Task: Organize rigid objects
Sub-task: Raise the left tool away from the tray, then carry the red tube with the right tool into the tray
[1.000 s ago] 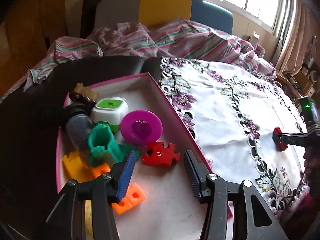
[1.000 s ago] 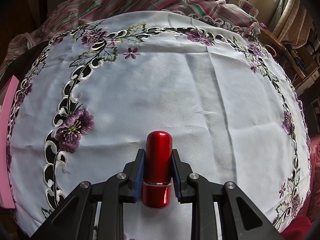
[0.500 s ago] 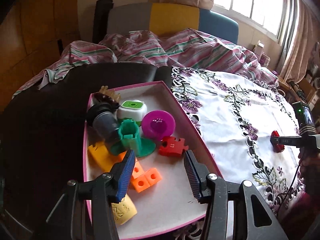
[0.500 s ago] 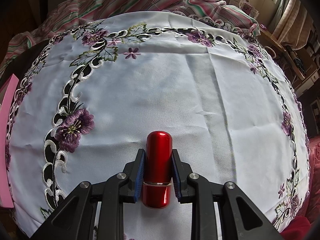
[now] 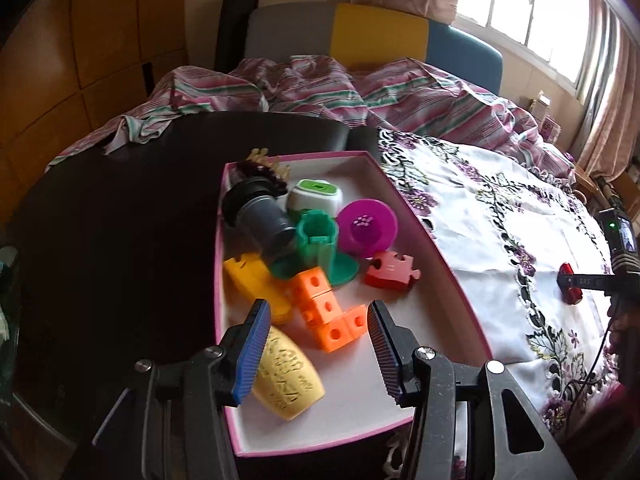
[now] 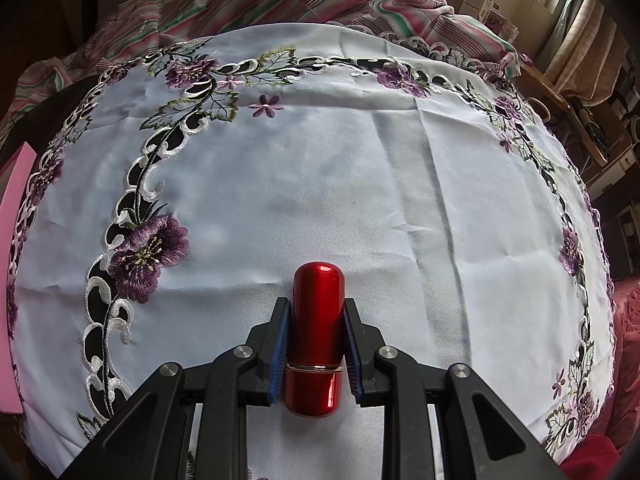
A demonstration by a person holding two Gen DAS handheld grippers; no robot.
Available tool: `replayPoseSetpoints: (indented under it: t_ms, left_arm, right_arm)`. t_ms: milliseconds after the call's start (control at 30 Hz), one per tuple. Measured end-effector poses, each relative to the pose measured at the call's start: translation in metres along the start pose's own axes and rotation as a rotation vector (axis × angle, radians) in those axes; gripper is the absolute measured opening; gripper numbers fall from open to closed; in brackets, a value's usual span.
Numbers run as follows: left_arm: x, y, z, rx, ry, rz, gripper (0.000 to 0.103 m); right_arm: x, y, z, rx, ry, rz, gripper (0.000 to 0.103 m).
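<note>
A shiny red tube (image 6: 316, 336) lies on the white embroidered cloth (image 6: 320, 184), and my right gripper (image 6: 315, 314) is shut on it, blue pads pressing both sides. From the left wrist view the same red tube (image 5: 569, 289) and right gripper (image 5: 576, 280) show far right. My left gripper (image 5: 316, 322) hangs open and empty above the near end of a pink-rimmed white box (image 5: 404, 360). The box holds orange linked cubes (image 5: 328, 312), a yellow embossed piece (image 5: 288, 372), a red puzzle piece (image 5: 390, 272), a green piece (image 5: 320, 246), a magenta disc (image 5: 366, 226), a grey cylinder (image 5: 264, 222) and a green-topped white block (image 5: 314, 198).
The box sits on a dark surface (image 5: 120, 240) at the cloth's left edge; its pink rim (image 6: 12, 264) shows at far left in the right wrist view. A striped blanket (image 5: 360, 92) and a chair back (image 5: 380, 36) lie behind. Shelves with clutter (image 6: 600, 120) stand at the right.
My left gripper has drawn back from the box, so more of its near end and the yellow embossed piece came into view. The right gripper and red tube have not moved.
</note>
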State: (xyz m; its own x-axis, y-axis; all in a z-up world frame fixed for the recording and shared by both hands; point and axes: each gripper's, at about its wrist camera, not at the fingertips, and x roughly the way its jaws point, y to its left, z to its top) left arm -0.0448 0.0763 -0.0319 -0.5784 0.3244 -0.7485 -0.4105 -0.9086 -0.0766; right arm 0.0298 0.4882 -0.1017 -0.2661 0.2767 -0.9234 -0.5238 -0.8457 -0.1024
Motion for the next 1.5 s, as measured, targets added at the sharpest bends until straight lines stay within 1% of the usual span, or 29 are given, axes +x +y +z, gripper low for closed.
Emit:
replayPoseSetpoints:
  t_ms: [200,333,567,700,800,900,1100,1167,1233,1333,1400,1500]
  left_arm:
    - [-0.002,0.015,-0.008,-0.021,0.009,0.026,0.051]
    - [-0.004,0.029,-0.014,-0.053,0.013,0.05,0.051]
    - [-0.006,0.057,-0.023,-0.111,0.02,0.091,0.051]
    - [-0.007,0.065,-0.028,-0.123,0.026,0.102,0.051]
    - [-0.008,0.067,-0.03,-0.129,0.025,0.101,0.051]
    - [-0.009,0.067,-0.03,-0.127,0.023,0.098,0.051]
    - [-0.008,0.069,-0.03,-0.13,0.023,0.092,0.051]
    - [-0.009,0.069,-0.03,-0.132,0.023,0.092,0.051]
    - [-0.009,0.069,-0.03,-0.134,0.023,0.089,0.051]
    - [-0.009,0.07,-0.031,-0.135,0.023,0.089,0.051]
    - [-0.009,0.07,-0.032,-0.137,0.025,0.088,0.051]
    - [-0.008,0.072,-0.033,-0.143,0.03,0.087,0.051]
  right_arm:
    - [-0.001,0.001,0.0,-0.006,-0.001,-0.006,0.024]
    - [-0.001,0.001,0.0,-0.001,-0.001,-0.003,0.024]
    - [-0.002,0.009,0.001,0.0,0.015,0.092,0.024]
    - [-0.007,0.025,-0.002,-0.031,0.04,0.161,0.024]
    - [-0.015,0.046,-0.005,-0.068,0.04,0.204,0.024]
    - [-0.03,0.072,-0.008,-0.108,0.012,0.261,0.024]
    - [-0.076,0.138,-0.017,-0.208,-0.065,0.404,0.024]
    - [-0.09,0.163,-0.022,-0.251,-0.079,0.463,0.024]
    - [-0.101,0.189,-0.029,-0.303,-0.089,0.504,0.024]
    - [-0.113,0.227,-0.043,-0.373,-0.085,0.564,0.024]
    - [-0.112,0.249,-0.051,-0.421,-0.077,0.594,0.024]
    - [-0.105,0.27,-0.059,-0.441,-0.052,0.593,0.024]
